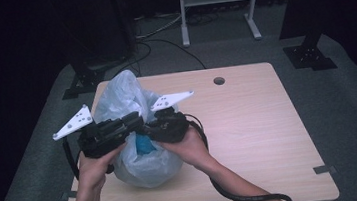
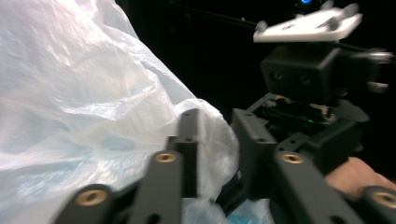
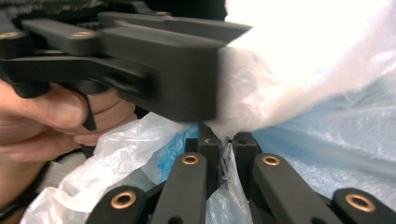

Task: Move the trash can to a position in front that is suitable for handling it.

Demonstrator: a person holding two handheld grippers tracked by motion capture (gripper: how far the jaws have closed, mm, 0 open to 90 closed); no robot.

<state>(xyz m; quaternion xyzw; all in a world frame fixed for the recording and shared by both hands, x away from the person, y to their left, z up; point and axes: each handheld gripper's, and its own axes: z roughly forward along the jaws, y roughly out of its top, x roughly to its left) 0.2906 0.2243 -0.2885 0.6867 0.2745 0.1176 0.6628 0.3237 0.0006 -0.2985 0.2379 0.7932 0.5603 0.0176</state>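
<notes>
table: a light wood tabletop (image 1: 249,123) is sitting on grey carpet in a pretty dark room, with a round hole (image 1: 219,80) near its far edge

room: a white frame stand (image 1: 217,6) is standing behind the table, cables are running over the floor, and black stand feet are sitting off both far corners

open space: the whole right half of the top is lying bare; everything is crowding the left side, near the left edge

bag: a whitish plastic bag (image 1: 137,135) is sitting on the left part of the table, bunched up at the top, with something blue (image 1: 144,144) showing through inside, can't tell what it is

left gripper (image 2: 217,154): jaws standing a little apart, bag plastic lying against one jaw and bulging into the gap, not pinched

right gripper (image 3: 226,148): jaws nearly closed, pinching a fold of the bag film

hands: both are holding the grippers right over the bag, almost touching each other
</notes>
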